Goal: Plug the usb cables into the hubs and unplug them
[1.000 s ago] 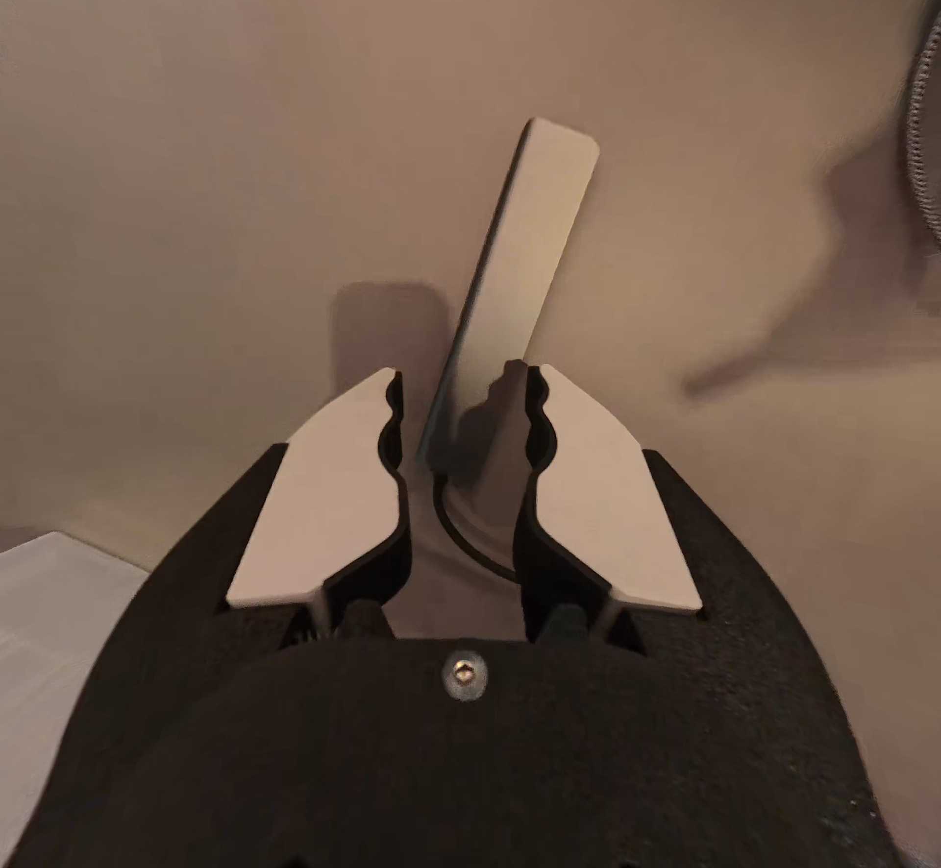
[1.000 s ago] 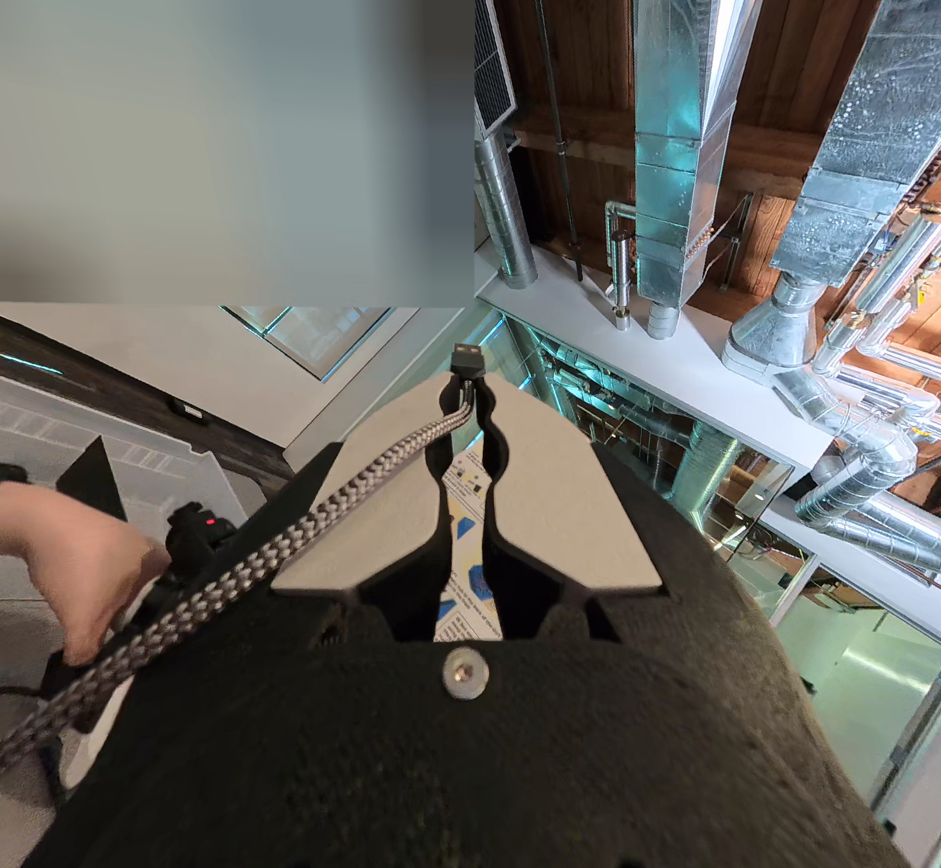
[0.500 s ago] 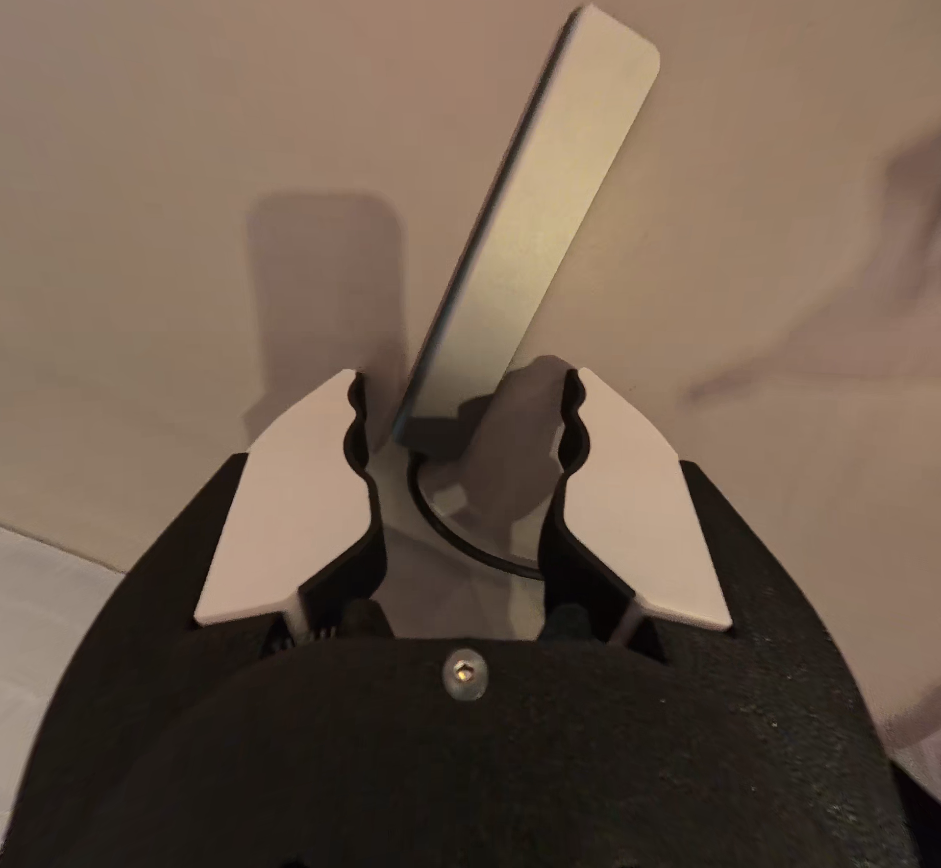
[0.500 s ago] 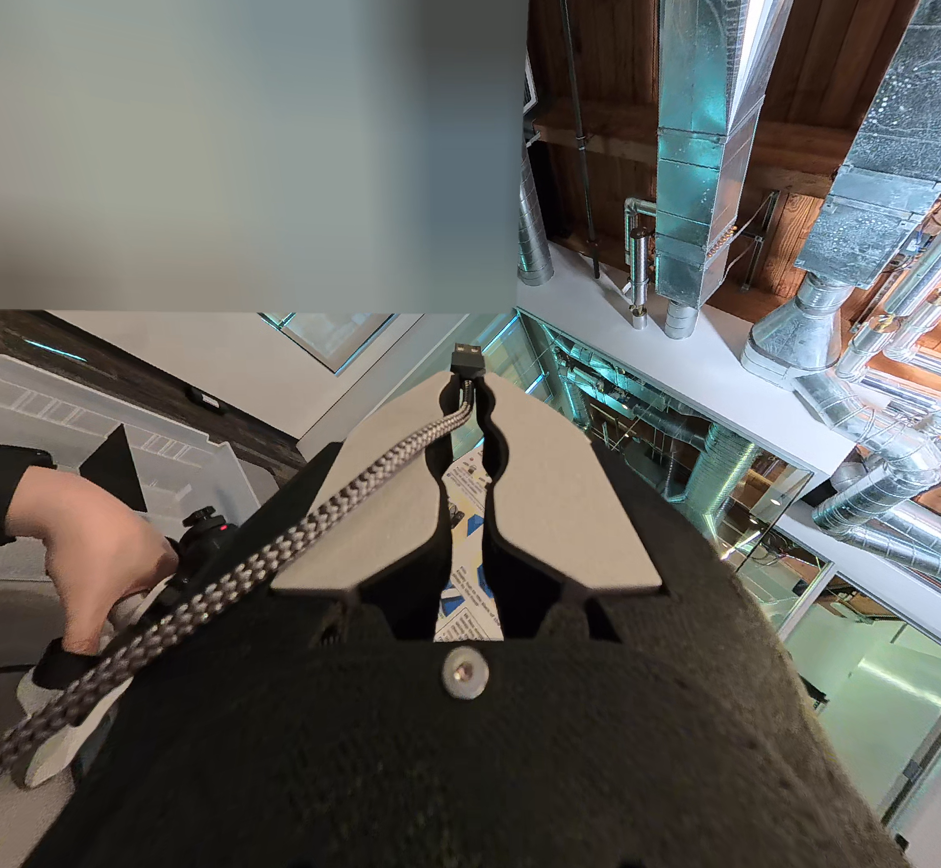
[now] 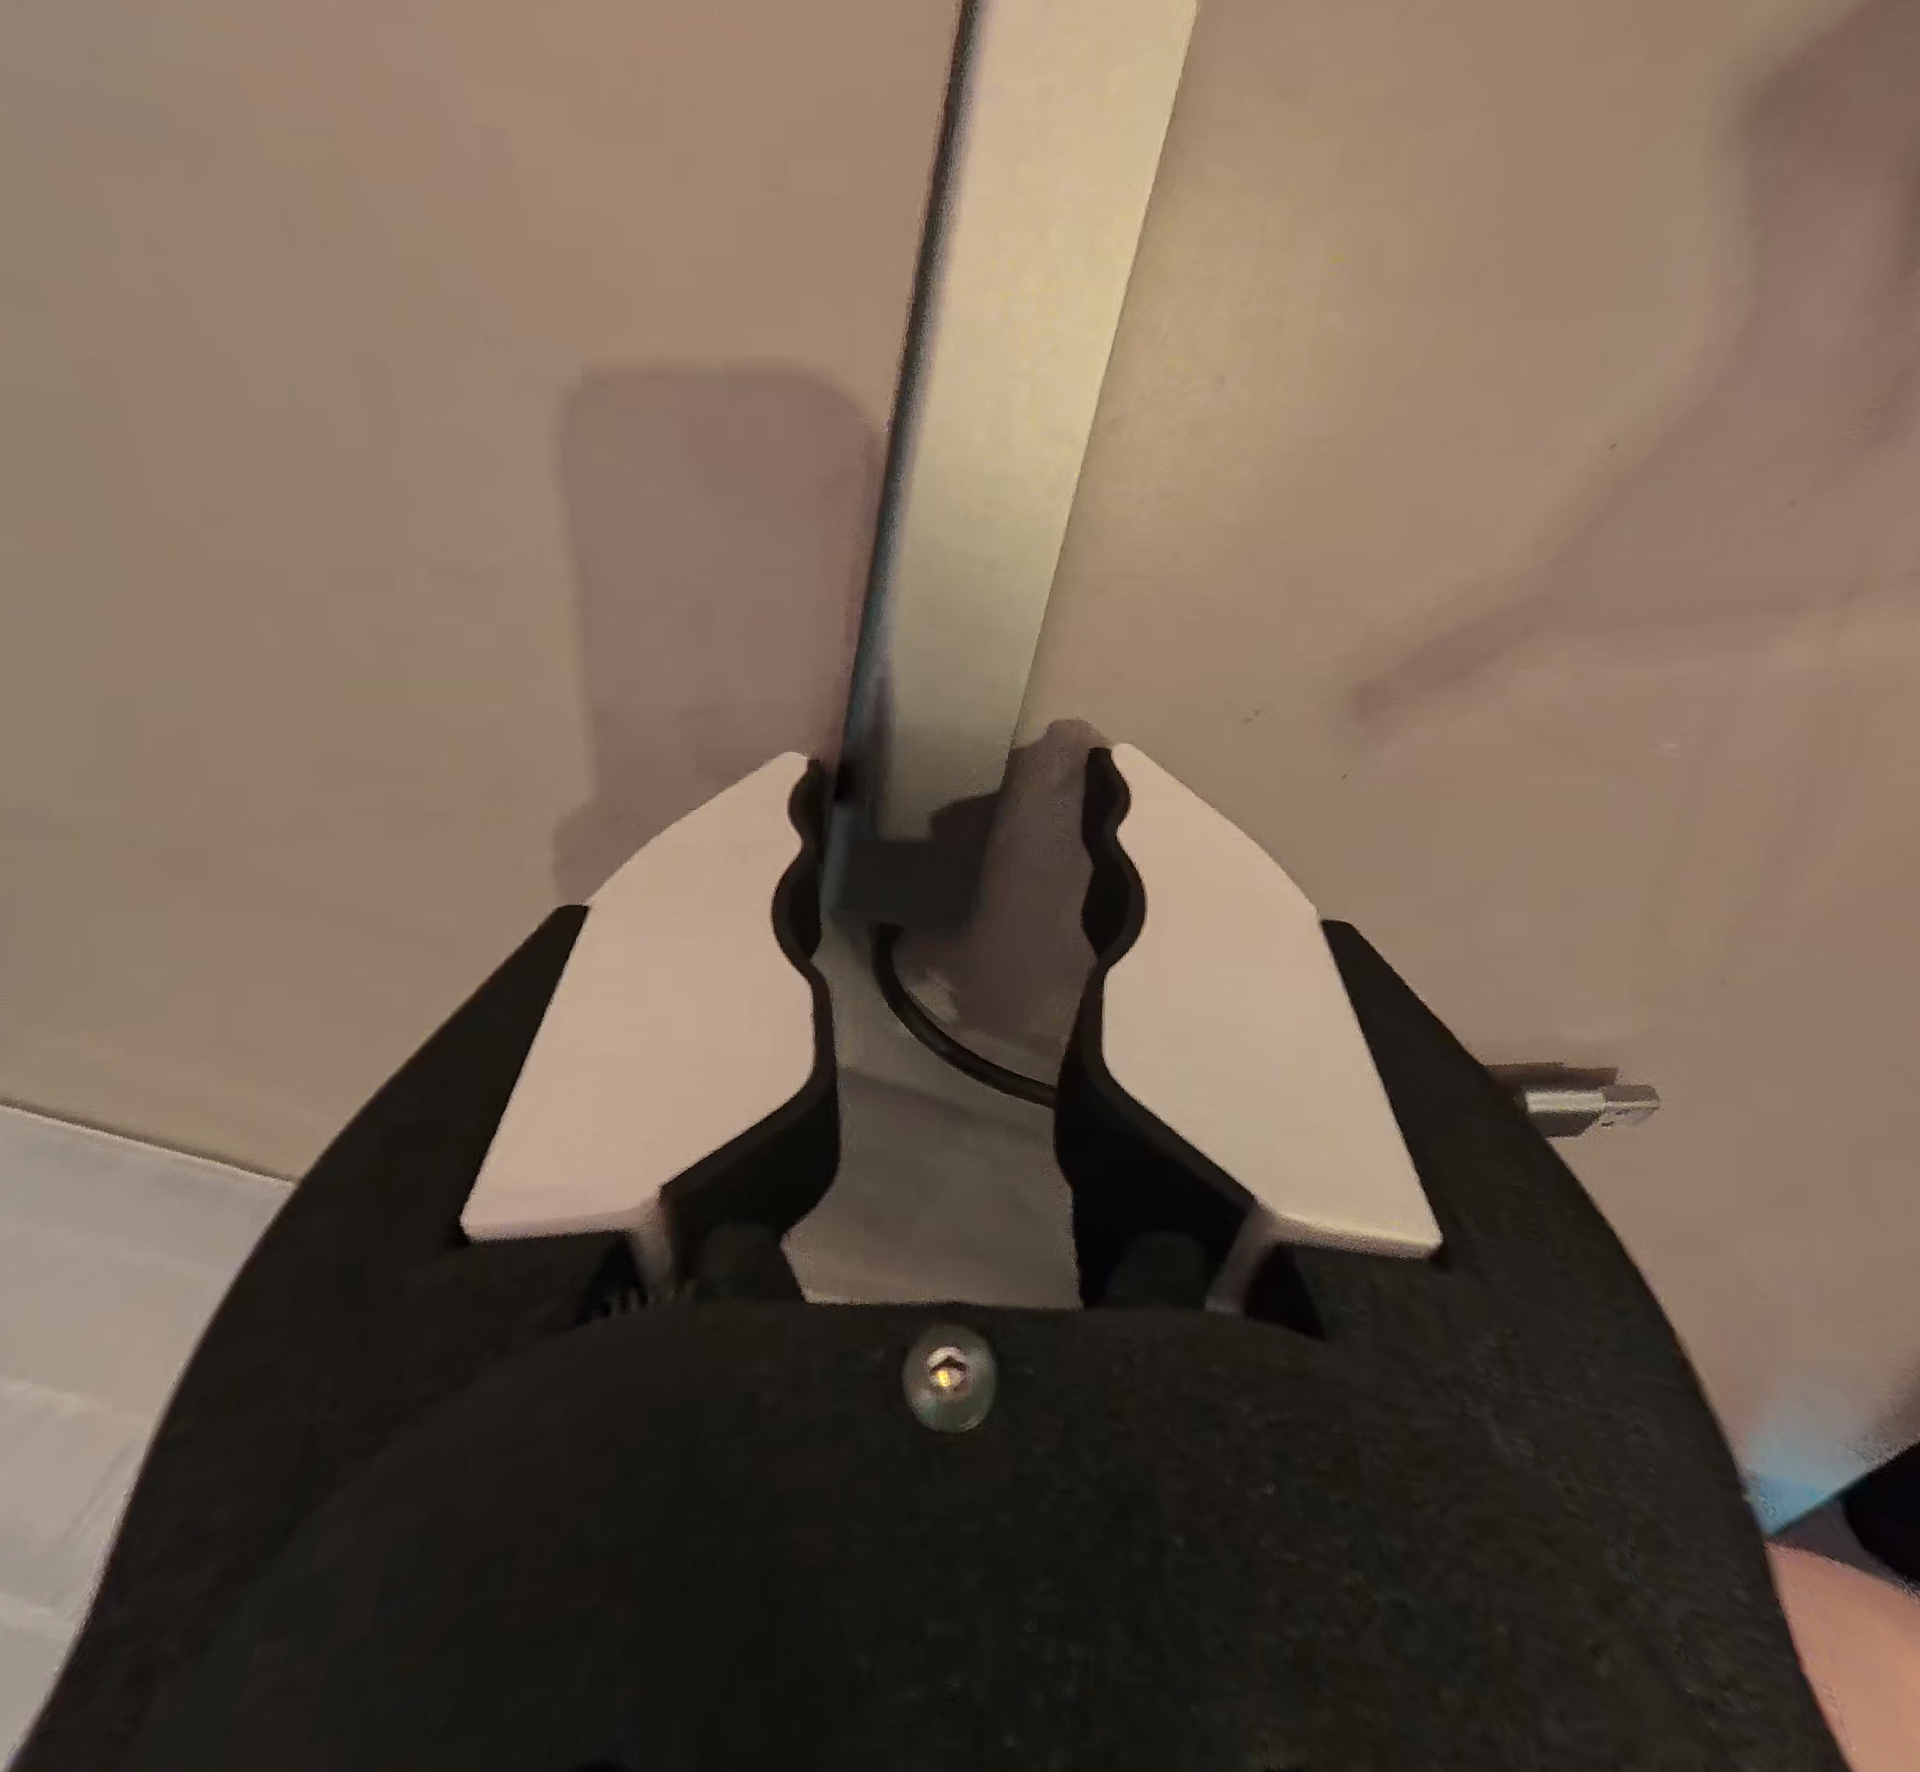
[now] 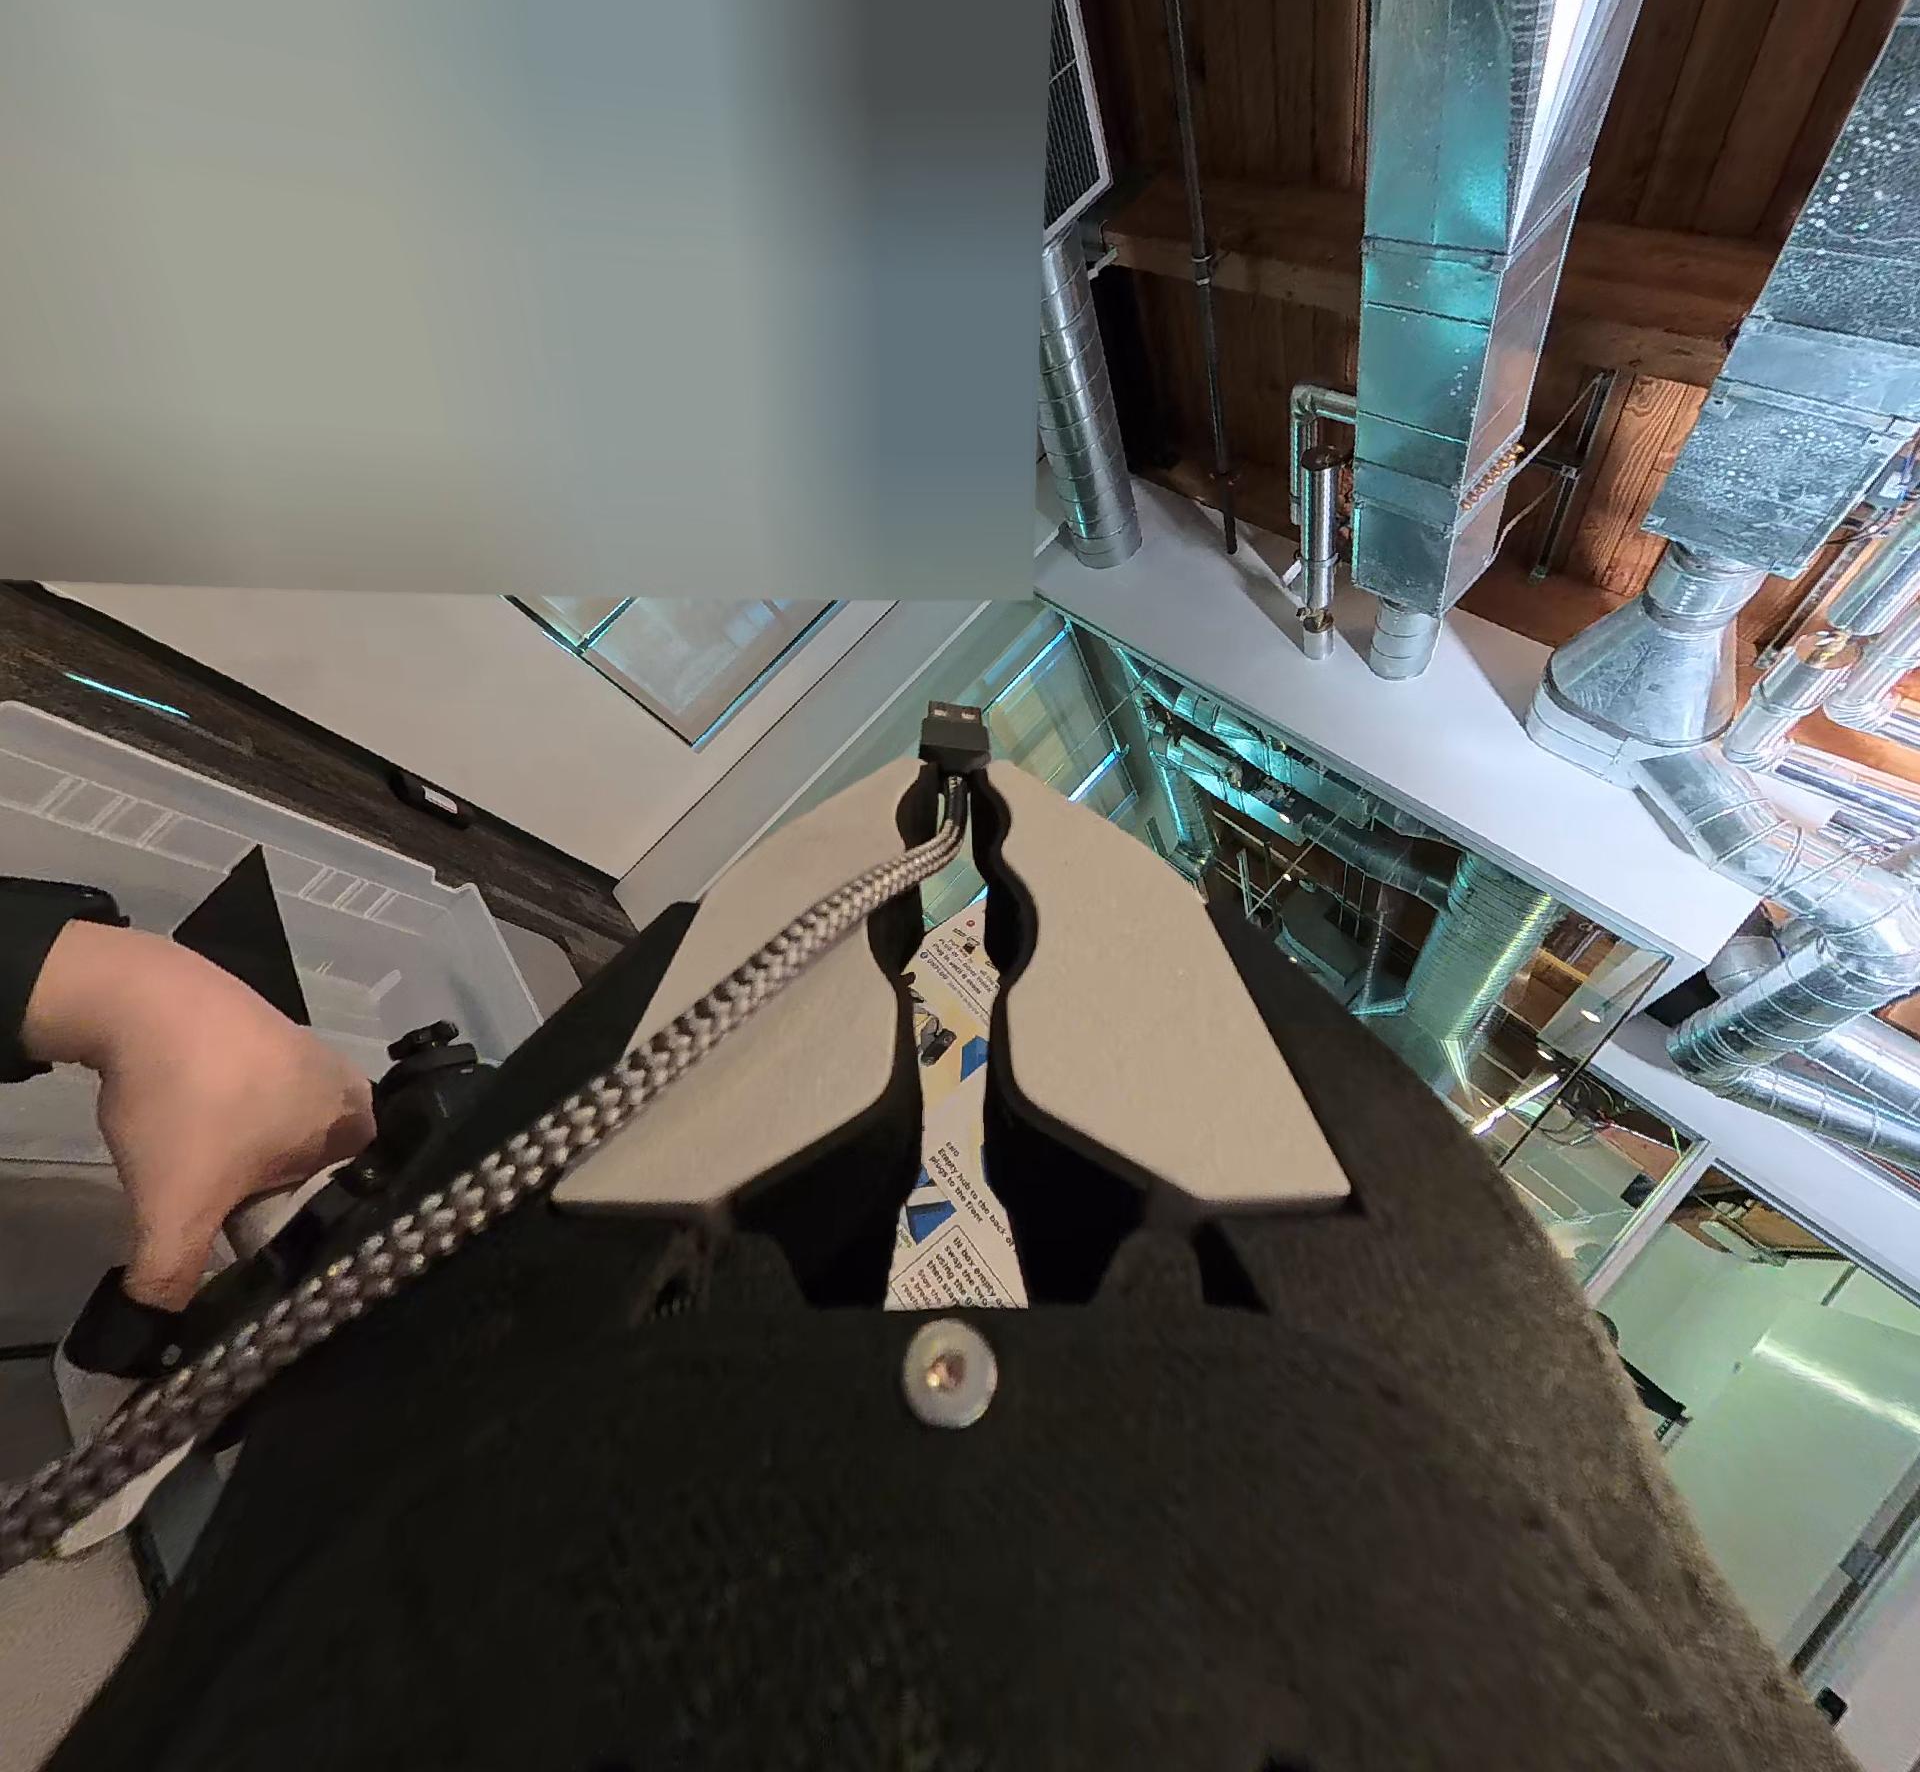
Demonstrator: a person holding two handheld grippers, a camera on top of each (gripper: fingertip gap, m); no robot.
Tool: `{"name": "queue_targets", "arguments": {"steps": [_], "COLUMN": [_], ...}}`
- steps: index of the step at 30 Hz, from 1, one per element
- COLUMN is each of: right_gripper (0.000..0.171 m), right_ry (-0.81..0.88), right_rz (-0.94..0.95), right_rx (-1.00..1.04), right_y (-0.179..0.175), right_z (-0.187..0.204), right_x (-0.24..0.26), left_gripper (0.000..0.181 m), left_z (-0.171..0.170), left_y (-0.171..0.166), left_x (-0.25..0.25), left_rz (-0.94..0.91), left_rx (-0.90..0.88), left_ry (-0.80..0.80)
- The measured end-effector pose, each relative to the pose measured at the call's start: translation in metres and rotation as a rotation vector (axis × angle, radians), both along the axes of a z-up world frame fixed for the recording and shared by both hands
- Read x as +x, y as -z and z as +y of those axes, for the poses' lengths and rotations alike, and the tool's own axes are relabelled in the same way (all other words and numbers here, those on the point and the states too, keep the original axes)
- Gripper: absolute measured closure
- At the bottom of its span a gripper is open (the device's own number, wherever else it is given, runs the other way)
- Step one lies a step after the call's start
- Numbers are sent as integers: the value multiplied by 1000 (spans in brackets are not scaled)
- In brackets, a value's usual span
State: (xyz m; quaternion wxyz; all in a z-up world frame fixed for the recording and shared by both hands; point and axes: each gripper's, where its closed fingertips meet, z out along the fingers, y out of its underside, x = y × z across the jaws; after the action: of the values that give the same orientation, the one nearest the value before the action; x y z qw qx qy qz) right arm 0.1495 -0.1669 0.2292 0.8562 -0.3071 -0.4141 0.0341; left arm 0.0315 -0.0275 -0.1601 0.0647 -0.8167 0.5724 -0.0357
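Silver-grey and slim, the hub (image 5: 1023,392) stands tilted on its edge over the beige worktop (image 5: 364,372), its near end lying between the fingers of the left gripper (image 5: 951,766); the jaws are spread apart, the left finger (image 5: 665,995) just beside or perhaps touching the hub's dark side, the right finger well clear of it; a thin black lead (image 5: 956,1047) curls out of the hub's near end and passes under the right finger; a loose metal plug (image 5: 1590,1107) lies on the worktop off to the right, partly hidden by the gripper body; a pale sheet or tray (image 5: 94,1223) shows at the worktop's left edge, too blurred to name; the right gripper (image 6: 954,777) points up toward the ceiling ducts (image 6: 1455,216), its jaws pinched on the braided grey cable (image 6: 520,1120) just behind the black USB plug (image 6: 954,733), which juts past the fingertips; the cable trails down to the lower left; a hand (image 6: 177,1088) holds the other gripper's handle at the left edge of that view.
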Motion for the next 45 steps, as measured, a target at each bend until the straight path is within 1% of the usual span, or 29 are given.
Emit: {"name": "queue_targets", "arguments": {"steps": [1, 3, 9, 18, 26, 32, 39, 42, 45], "right_gripper": [165, 165, 165, 165, 164, 164, 164, 164, 164], "right_ry": [0, 6, 12, 17, 23, 29, 30, 32, 37], "right_rz": [-2, -10, -20, -26, -30, -28, -23, -24, -17], "right_rx": [1, -1, -8, -10, -8, -6, -8, -10, -15], "right_y": [0, 2, 5, 6, 7, 6, 5, 6, 6], "right_z": [0, 2, 5, 7, 8, 9, 9, 10, 13], "right_x": [-1, -2, -4, -6, -5, -3, -1, -1, 2], "left_gripper": [132, 122, 122, 123, 132, 151, 151, 151, 152], "left_z": [-1, 0, 0, -1, -5, -15, -19, -19, -16], "left_y": [0, 1, 0, 0, 0, 0, 0, -1, -4], "left_x": [2, 7, 8, 9, 10, 11, 10, 11, 12], "left_rz": [-1, -18, -48, -30, 12, 63, 115, 81, -12], "left_rx": [3, 1, 13, 6, -9, -18, -20, -69, -134], "left_ry": [16, 8, 8, 15, -10, 25, 43, -8, -97]}}
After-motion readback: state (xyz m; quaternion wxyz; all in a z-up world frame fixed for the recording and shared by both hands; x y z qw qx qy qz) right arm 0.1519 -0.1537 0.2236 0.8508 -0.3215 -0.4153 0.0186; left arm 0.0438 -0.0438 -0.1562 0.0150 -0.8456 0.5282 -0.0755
